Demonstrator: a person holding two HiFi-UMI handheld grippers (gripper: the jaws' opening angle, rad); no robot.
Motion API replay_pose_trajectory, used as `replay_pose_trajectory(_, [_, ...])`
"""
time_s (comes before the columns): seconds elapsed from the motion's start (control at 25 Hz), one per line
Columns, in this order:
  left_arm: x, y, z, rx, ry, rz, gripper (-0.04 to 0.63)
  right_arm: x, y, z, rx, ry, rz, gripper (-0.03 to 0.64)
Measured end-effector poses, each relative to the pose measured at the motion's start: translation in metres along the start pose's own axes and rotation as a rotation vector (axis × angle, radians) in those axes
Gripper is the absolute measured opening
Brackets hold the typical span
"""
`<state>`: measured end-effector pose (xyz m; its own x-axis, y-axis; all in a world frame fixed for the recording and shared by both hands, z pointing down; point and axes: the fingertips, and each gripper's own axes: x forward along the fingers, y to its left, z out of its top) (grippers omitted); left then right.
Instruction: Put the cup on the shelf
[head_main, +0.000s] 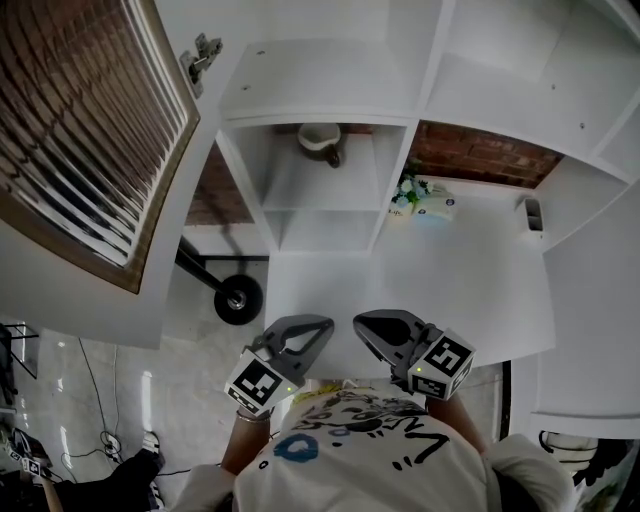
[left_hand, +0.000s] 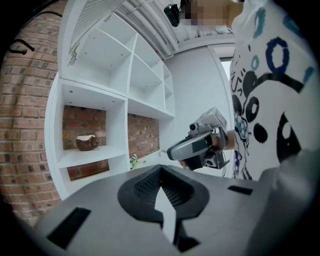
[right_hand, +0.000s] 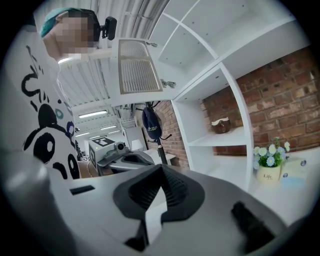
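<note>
- We find the cup (head_main: 322, 140) standing upright on the shelf (head_main: 330, 190). It sits on a white board in one brick-backed compartment of the shelf's narrow column.
- Our left gripper (head_main: 320, 326) hangs well in front of the shelf, close to our chest. Its jaws are pressed together with nothing between them.
- Our right gripper (head_main: 362, 322) hangs just beside it, equally far from the shelf, and is likewise closed on nothing.
- We judge the placing step done — the cup is on its board and both hands rest away from the shelf.
- The cup shows small in every view. It seems to sit fully on the board, though we can't be sure how near the front edge it stands.
- The next move calls for little — mainly keeping both grippers clear of the shelf.
</note>
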<state>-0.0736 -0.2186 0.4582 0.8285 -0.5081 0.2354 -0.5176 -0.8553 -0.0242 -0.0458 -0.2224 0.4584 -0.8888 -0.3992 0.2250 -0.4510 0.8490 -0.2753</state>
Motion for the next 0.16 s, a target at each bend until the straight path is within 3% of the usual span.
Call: replay_pose_trajectory(0.16, [0.0006, 0.0014, 0.0005, -0.004, -0.003, -0.004, 0.014, 0.0007, -0.0011, 0.003, 0.002, -0.013, -0.004, 0.026])
